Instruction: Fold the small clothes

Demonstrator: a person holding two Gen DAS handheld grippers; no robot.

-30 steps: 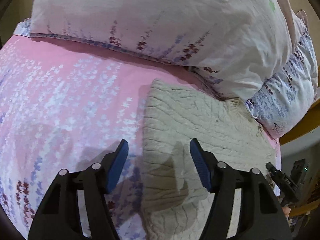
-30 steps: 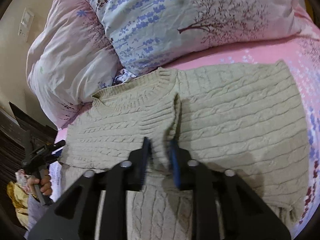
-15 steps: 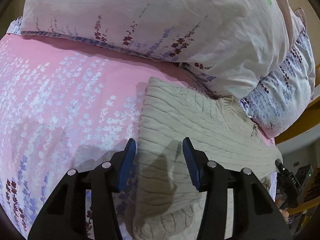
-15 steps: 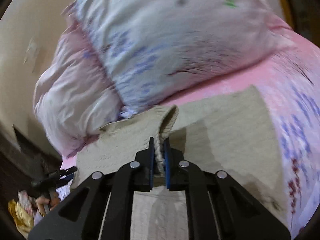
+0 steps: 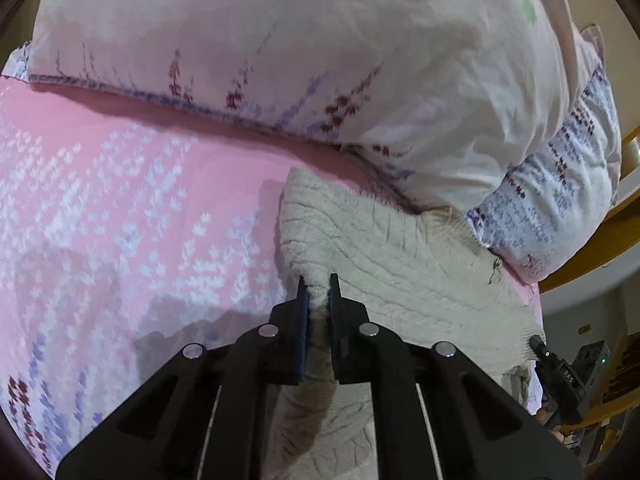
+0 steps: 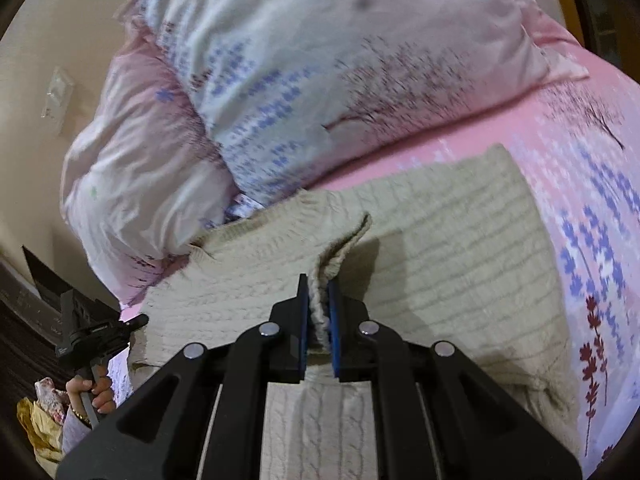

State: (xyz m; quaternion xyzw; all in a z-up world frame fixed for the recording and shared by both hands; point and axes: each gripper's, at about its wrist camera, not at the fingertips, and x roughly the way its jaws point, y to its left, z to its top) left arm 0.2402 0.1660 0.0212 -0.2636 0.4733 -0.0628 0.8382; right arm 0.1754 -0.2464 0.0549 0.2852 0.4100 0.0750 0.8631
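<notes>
1. My left gripper (image 5: 316, 294) was nearly closed, its blue-padded fingers (image 5: 303, 312) pinching a raised fold at the left edge of the beige cable-knit sweater (image 5: 400, 264).
2. From the left wrist view, that sweater lay on the pink floral bedsheet (image 5: 120, 208), its far end tucked against the white pillow (image 5: 280, 48) and the lavender-printed pillow (image 5: 560, 200) to the right.
3. The pinched knit bulged between the jaws and hung down below them, towards the near edge of the view.
4. My right gripper (image 6: 318, 294) was likewise almost shut, its blue pads (image 6: 334, 320) clamped on a ridge of the sweater (image 6: 460, 248) that stood up from the rest of the cloth.
5. From the right wrist view, the ridge ran away from the jaws towards the ribbed collar at the far side, throwing a shadow onto the flat panel to its right.
6. The sweater's right half lay flat on the bedsheet (image 6: 592, 184), with its far right corner near the blue-flowered pillow (image 6: 320, 60).
7. The pale pink pillow (image 6: 132, 152) sat to the far left, touching the sweater's collar end.
8. At the near left of that view I could see the other gripper's body (image 6: 92, 332) held in a hand (image 6: 94, 392), beside the sweater's left edge.
9. I saw no containers in either view; the sweater lay directly on the bed.
</notes>
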